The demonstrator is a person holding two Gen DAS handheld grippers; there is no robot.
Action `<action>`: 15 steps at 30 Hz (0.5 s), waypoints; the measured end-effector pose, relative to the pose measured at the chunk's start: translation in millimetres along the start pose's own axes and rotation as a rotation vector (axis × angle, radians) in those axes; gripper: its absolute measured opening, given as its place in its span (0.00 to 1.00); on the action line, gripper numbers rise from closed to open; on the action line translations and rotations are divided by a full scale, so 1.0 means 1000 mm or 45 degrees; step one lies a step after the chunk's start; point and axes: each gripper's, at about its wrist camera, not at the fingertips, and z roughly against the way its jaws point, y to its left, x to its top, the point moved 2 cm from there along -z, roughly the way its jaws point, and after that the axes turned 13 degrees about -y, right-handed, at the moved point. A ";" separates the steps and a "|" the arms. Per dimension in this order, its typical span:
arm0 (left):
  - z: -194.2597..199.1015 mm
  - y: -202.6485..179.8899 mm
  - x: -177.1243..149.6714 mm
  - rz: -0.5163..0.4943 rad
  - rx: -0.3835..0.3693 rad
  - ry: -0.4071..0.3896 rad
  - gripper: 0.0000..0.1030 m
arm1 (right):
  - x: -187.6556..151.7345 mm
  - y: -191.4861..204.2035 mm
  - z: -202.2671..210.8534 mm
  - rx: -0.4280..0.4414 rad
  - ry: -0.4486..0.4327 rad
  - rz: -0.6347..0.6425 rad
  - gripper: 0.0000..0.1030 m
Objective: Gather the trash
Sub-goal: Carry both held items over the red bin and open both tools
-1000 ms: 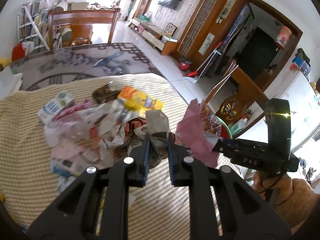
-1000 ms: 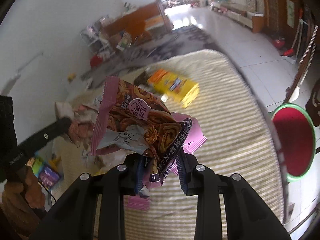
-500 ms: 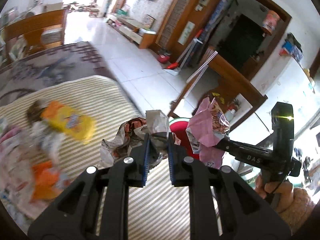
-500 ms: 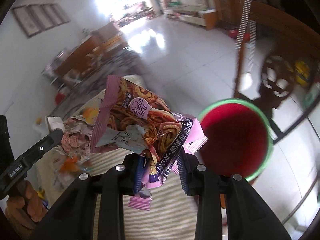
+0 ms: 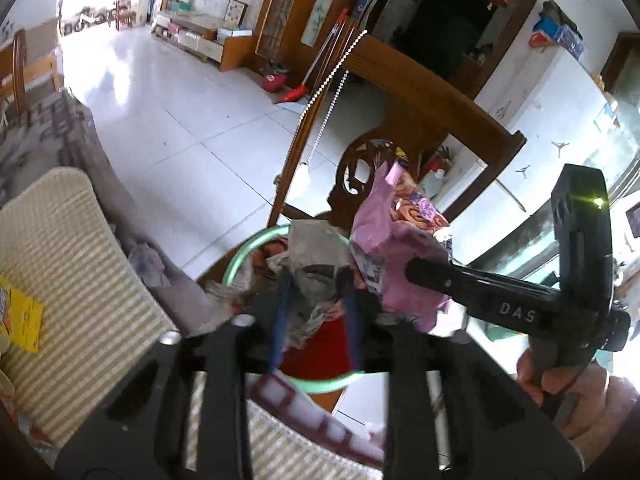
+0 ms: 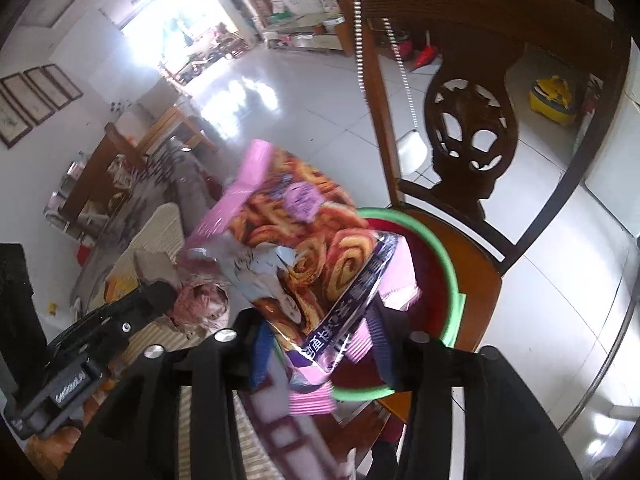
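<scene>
red bin [image 6: 436,276] | above it: crumpled paper [image 5: 316,264], pink snack bag [image 6: 296,236]

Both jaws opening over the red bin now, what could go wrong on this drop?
1. The pink snack bag overhangs the red bin rim on the table side; it may land outside.
2. The crumpled paper wad looks snagged between the left gripper pads and may cling.
3. Both grippers crowd together; the right gripper might knock the wad aside.

Striped cream bench [image 5: 72,264] at lower left of the frame, a yellow packet [image 5: 18,320] lying flat on its left edge.
</scene>
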 end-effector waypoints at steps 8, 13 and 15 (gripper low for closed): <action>0.003 -0.001 0.003 -0.020 0.051 -0.020 0.64 | 0.003 -0.016 -0.007 -0.045 0.004 -0.030 0.66; 0.021 0.002 0.007 -0.063 0.091 -0.061 0.68 | 0.005 -0.006 -0.001 -0.050 -0.020 -0.018 0.67; 0.031 0.005 0.007 -0.068 0.097 -0.080 0.68 | 0.005 0.005 0.003 -0.041 -0.037 0.003 0.67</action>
